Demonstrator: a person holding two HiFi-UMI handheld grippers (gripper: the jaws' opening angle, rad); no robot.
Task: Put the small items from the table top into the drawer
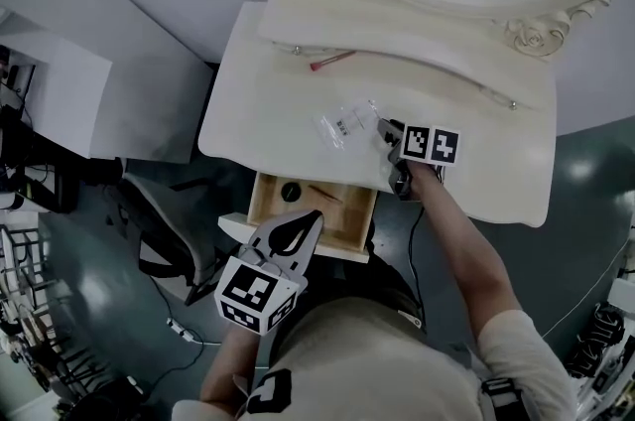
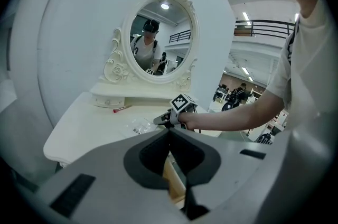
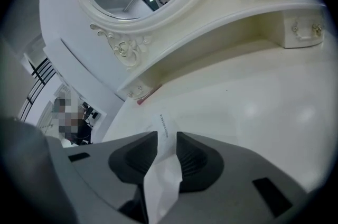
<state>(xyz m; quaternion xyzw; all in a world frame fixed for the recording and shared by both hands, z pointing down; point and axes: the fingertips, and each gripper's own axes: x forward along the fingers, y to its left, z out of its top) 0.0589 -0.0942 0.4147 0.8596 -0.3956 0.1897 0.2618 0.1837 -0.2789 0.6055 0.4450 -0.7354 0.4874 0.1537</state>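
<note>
Head view shows a clear packet (image 1: 342, 124) on the surface (image 1: 248, 101) near the open drawer (image 1: 266, 203), at the right tongs (image 1: 383, 129); left gripper view shows left tongs (image 2: 170, 132) together; right gripper view shows jaws apart, packet between them.

We record a cream-white dressing table (image 1: 248, 111) and a pale wood drawer (image 1: 347, 210) interior. The clear packet (image 1: 342, 123) bears black print, and the far slender item (image 1: 330, 62) is red. The left gripper (image 1: 314, 216) and right gripper (image 1: 385, 131) are grey, with cubes in black-and-white squares.
</note>
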